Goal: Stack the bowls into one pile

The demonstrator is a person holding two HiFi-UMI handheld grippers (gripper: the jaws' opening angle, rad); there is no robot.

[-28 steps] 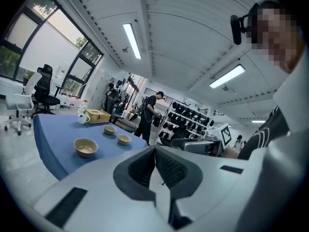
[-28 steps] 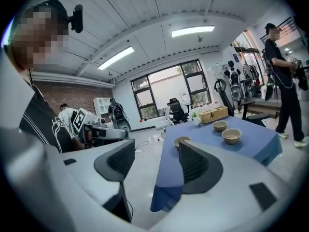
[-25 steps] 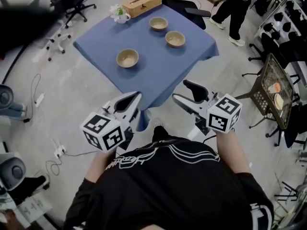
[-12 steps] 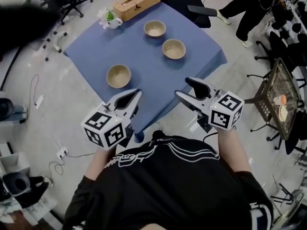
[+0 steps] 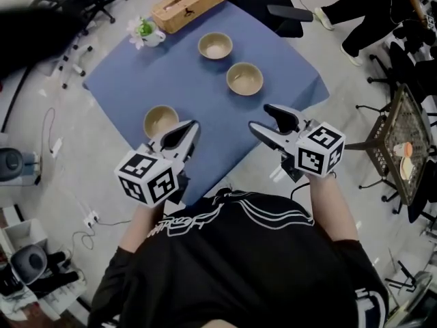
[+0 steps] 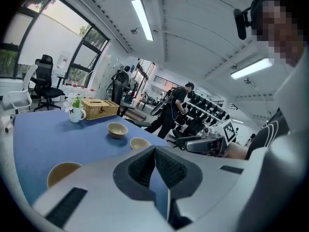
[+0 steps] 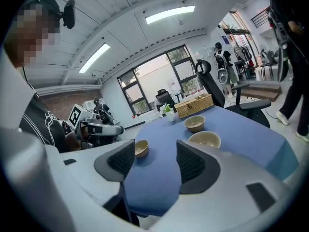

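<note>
Three tan bowls stand apart on the blue tablecloth [image 5: 198, 80]: a far bowl [image 5: 215, 45], a middle bowl [image 5: 244, 78] and a near-left bowl [image 5: 161, 120]. My left gripper [image 5: 186, 130] hovers over the table's near edge, just right of the near-left bowl, jaws shut on nothing. My right gripper [image 5: 268, 121] is open and empty, short of the middle bowl. The left gripper view has the near-left bowl [image 6: 63, 172] low on the left, past the left gripper [image 6: 155, 151]. Between the right gripper's [image 7: 154, 158] jaws lies blue cloth; the middle bowl [image 7: 204, 139] sits beyond the right jaw.
A wicker basket [image 5: 188, 4] and a white mug with a plant [image 5: 145, 31] stand at the table's far edge. A black office chair [image 5: 273, 5] is behind the table, a person [image 5: 369, 12] stands far right, and a wire rack [image 5: 403, 142] is at the right.
Both grippers have come forward to the table's near edge, and the bowls sit closer. The left gripper now reaches beside the near-left bowl. Jaw states are unchanged.
</note>
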